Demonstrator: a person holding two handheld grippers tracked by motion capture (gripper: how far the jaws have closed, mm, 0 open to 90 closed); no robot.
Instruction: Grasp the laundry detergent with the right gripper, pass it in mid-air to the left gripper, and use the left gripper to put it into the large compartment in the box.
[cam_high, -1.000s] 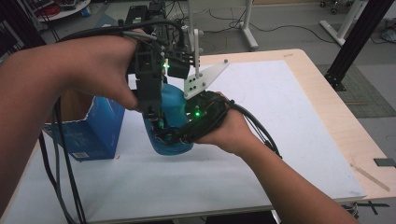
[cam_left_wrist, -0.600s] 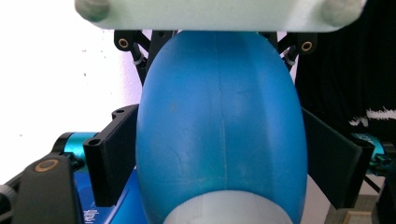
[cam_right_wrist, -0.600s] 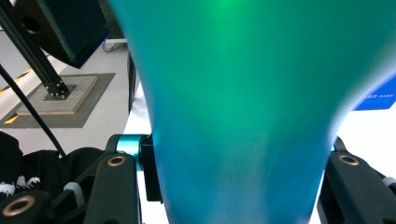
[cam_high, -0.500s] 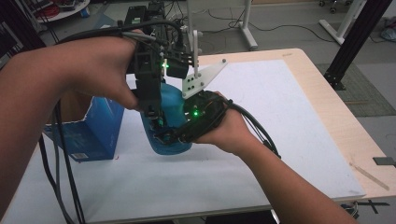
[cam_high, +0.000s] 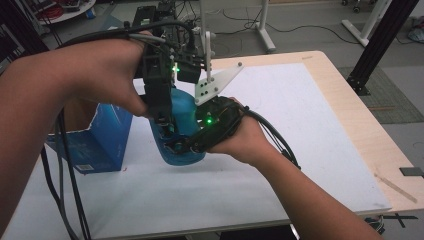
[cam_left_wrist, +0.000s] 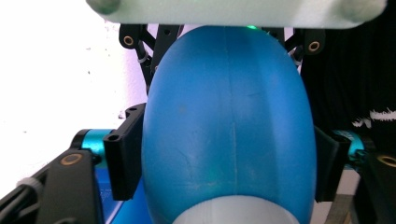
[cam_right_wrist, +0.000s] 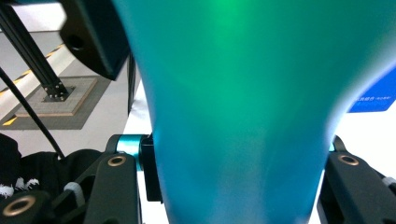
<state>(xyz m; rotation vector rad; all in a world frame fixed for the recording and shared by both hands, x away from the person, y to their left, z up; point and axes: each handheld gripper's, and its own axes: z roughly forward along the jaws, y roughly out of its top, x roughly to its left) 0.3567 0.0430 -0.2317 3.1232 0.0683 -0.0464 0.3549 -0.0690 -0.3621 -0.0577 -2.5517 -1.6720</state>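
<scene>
White sheeting covers the wooden table (cam_high: 350, 115), with cables and stand legs on the floor at the top of the high view. Left of centre stands a blue bottle (cam_high: 182, 117), upright on the sheet, with an open blue box (cam_high: 100, 140) just beside it at the left.

From above comes the left gripper (cam_high: 161, 117). Its jaws have just been closing, and in the left gripper view the two black fingers (cam_left_wrist: 123, 154) sit against either side of the bottle's rounded body, partly closed with the bottle between them.

Entering from the right and lower down, the right gripper (cam_high: 175, 145) has its jaws clamped on the bottle's lower part. In the right gripper view the bottle fills the gap between the fingers (cam_right_wrist: 149, 170), which press its sides.
</scene>
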